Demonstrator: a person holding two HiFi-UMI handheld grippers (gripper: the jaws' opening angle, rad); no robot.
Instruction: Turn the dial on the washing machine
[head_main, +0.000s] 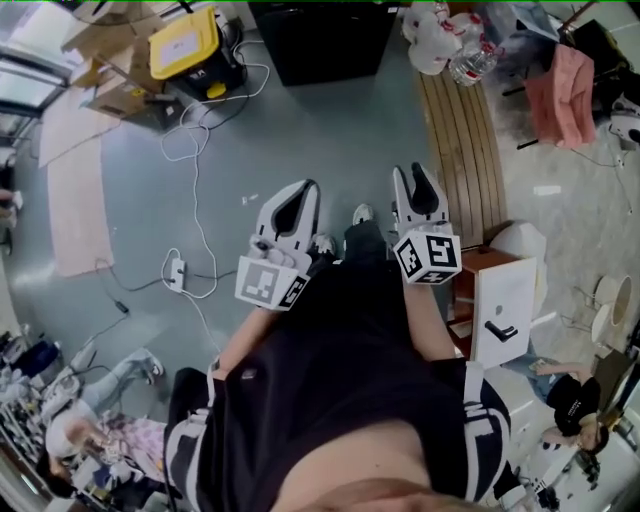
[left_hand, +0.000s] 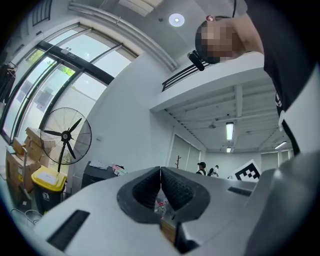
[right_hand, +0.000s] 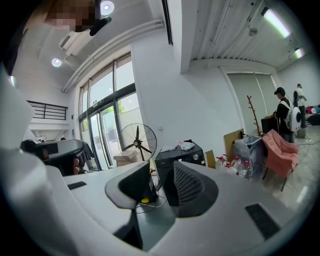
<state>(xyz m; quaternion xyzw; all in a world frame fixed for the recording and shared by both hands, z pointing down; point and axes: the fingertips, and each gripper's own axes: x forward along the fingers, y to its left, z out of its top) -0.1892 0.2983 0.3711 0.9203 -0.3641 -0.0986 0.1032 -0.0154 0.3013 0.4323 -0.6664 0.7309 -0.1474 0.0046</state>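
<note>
The washing machine is a black box standing on the grey floor at the far middle of the head view. In the right gripper view the washing machine shows beyond the jaws, with a small round dial on its front. It also appears as a dark box in the left gripper view. I hold both grippers in front of my body, well short of it. My left gripper has its tips touching, with nothing between them. My right gripper stands open and empty.
A yellow-lidded box and cardboard lie far left. White cables and a power strip trail over the floor. At right are a wooden bench, water bottles and a white cabinet. A standing fan is beside the machine.
</note>
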